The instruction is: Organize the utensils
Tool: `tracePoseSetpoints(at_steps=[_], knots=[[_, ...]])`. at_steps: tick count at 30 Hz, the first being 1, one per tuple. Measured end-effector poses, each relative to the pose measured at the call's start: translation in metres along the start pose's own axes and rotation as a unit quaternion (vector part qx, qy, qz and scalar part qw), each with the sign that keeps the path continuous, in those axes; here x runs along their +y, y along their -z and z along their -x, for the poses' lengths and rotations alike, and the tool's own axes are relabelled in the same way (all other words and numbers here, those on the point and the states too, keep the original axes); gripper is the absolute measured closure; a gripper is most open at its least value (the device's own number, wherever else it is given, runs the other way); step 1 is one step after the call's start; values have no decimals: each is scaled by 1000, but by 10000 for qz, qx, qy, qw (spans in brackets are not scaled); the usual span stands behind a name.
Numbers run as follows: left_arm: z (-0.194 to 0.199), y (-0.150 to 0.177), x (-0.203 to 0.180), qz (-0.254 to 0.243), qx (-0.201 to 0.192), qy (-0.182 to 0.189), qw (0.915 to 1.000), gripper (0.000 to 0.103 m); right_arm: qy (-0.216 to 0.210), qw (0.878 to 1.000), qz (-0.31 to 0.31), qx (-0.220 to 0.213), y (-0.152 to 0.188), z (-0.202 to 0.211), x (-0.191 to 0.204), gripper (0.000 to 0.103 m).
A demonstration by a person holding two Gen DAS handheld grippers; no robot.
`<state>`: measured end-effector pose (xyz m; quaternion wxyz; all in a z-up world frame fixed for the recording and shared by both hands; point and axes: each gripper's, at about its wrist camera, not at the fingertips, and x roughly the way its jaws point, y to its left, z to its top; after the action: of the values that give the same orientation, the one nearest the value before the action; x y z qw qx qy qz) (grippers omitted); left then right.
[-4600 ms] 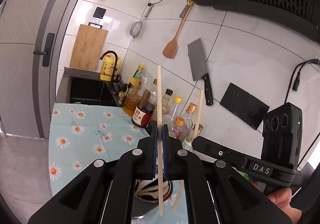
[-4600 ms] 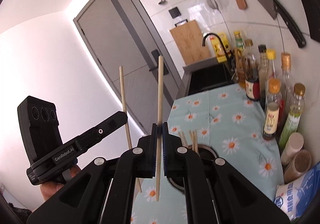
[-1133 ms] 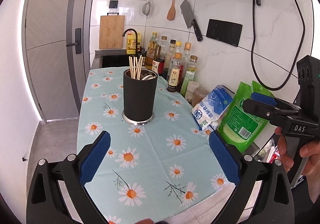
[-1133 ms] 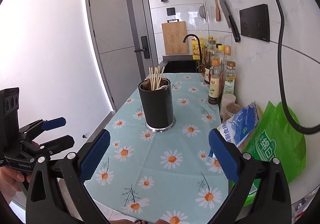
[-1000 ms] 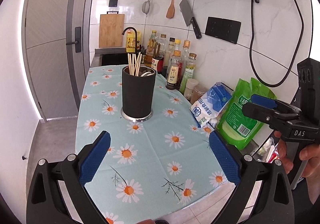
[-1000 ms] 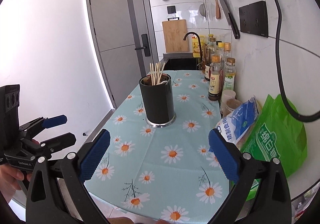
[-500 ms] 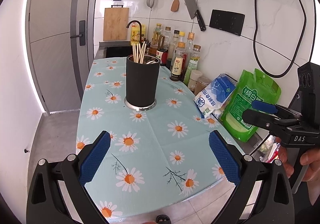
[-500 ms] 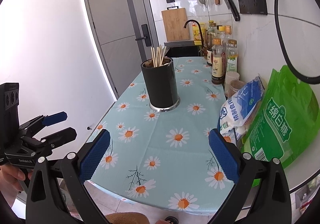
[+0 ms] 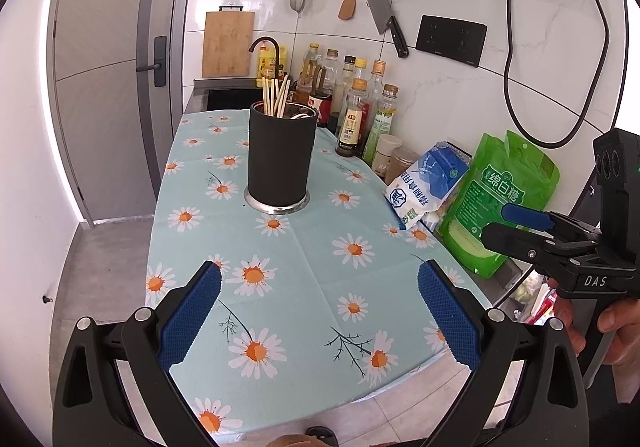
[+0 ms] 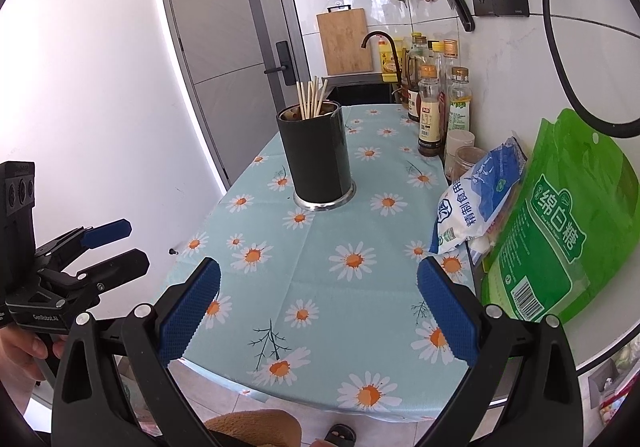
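Observation:
A black cylindrical utensil holder stands upright on the daisy tablecloth, with several wooden chopsticks sticking up out of it. The holder also shows in the right wrist view with its chopsticks. My left gripper is open and empty, held back at the near edge of the table. My right gripper is open and empty, also over the near edge. Each gripper shows in the other's view: the right one at the right, the left one at the left.
Sauce and oil bottles line the wall behind the holder. A blue-white salt bag and a green sugar bag lean on the right. A sink with tap, cutting board, cleaver and spatula are farther back.
4.6 s ago each gripper was shut on a chopstick above the holder; now both are open and empty. Over the last second both have drawn back from the holder toward the table's near edge.

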<state>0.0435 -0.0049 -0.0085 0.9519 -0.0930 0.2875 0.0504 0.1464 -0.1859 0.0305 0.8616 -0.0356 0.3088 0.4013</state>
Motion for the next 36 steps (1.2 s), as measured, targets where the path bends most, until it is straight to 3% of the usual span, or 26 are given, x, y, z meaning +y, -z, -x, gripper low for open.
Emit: tracePoseSetpoints(at_steps=[36], knots=[[-2, 7, 8, -51, 179, 143, 9997, 7, 60, 9998, -128, 146, 3, -5, 6, 5]])
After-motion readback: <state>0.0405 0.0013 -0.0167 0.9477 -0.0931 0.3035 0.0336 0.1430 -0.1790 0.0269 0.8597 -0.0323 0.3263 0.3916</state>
